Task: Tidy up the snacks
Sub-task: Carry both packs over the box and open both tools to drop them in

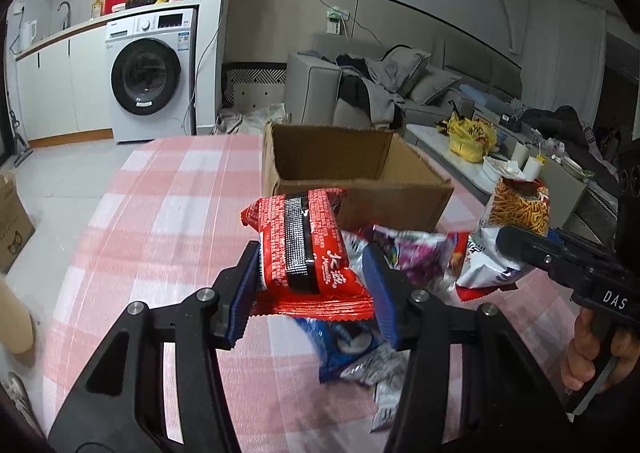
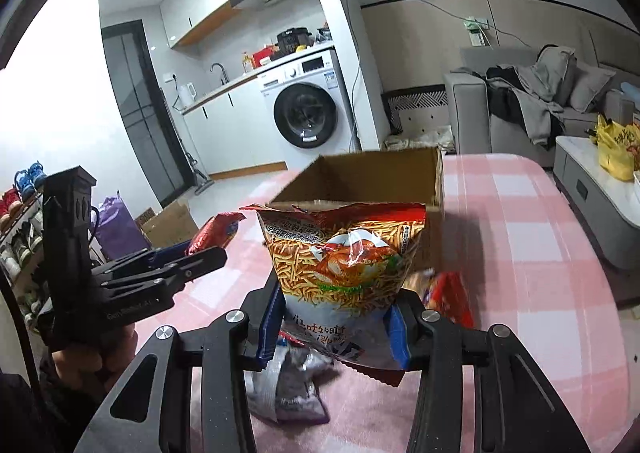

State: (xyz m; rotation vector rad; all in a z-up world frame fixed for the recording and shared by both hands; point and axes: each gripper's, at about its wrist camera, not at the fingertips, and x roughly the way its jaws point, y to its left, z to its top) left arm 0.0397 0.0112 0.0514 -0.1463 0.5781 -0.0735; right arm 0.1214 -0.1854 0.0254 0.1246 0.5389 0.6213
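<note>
The red snack packet (image 1: 308,253) sits clamped between the blue pads (image 1: 245,289) of the left tool (image 1: 314,295), held clear above the counter (image 1: 168,205). The noodle-stick bag (image 2: 346,265) is clamped upright at its lower part in the right tool (image 2: 334,327), also lifted off the surface. Both hang just in front of the open cardboard box (image 1: 352,177), which stands toward the far edge of the counter with its flaps gone and its inside bare as far as can be seen.

The counter wears a pink and white checked cloth. Under the two tools lies a loose heap of remaining snacks: a blue packet (image 1: 344,345), a purple and white bag (image 1: 416,253) and crumpled silver wrappers, all near the middle and touching one another.

The left half of the counter is bare cloth out to its rounded edge, and the right side beyond the box is open too. Past the far edge stand a washing machine (image 1: 150,73) under a kitchen worktop, a grey sofa (image 1: 360,89) piled with clothes, and a low table with a yellow bag (image 1: 470,139). A shoe rack (image 2: 20,221) and another cardboard box (image 2: 168,223) stand on the floor off the left side.
</note>
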